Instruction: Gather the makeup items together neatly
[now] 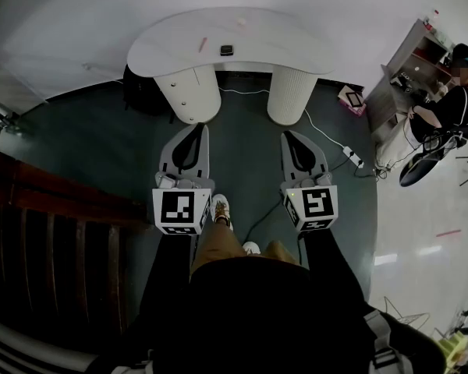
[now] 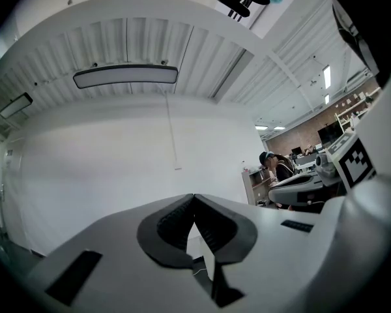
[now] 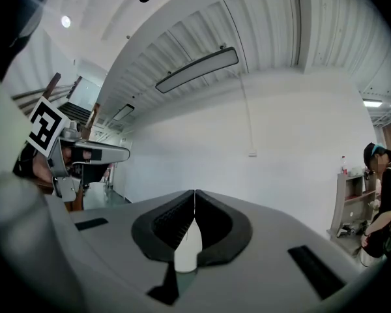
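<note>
Two grippers are in your hands, both held level and short of the white, kidney-shaped tabletop (image 1: 281,45), side by side and each pointing toward it. The left gripper (image 1: 196,128) lies before the tabletop's left cylindrical leg (image 1: 189,92), and the right gripper (image 1: 290,135) before its right leg (image 1: 288,93).

In the left gripper view, the left gripper (image 2: 194,195) has its dark ribbed fingers (image 2: 171,225) together, meeting at the tips. In the right gripper view, the right gripper (image 3: 194,191) shows the same: its fingers (image 3: 213,222) are pressed together at the tips.

The makeup items rest on the tabletop, well apart from both grippers and not touching one another. A thin pink stick (image 1: 203,44) lies tilted left of the tabletop's centre. A small dark square case (image 1: 227,51) with a pale face sits just beside it, near the tabletop's front edge. A tiny pale item (image 1: 242,22) sits toward the tabletop's far edge and is too small to identify.

Below the tabletop, the floor (image 1: 86,139) is dark teal. A white power strip (image 1: 351,156) with its cable lies on it to the right of the right leg. Further right of the tabletop, a seated person (image 1: 452,104) faces a shelf unit (image 1: 405,92). To the left of the tabletop and nearer you runs a dark wooden railing (image 1: 54,248). Your shoe (image 1: 221,207) shows between the two marker cubes.
</note>
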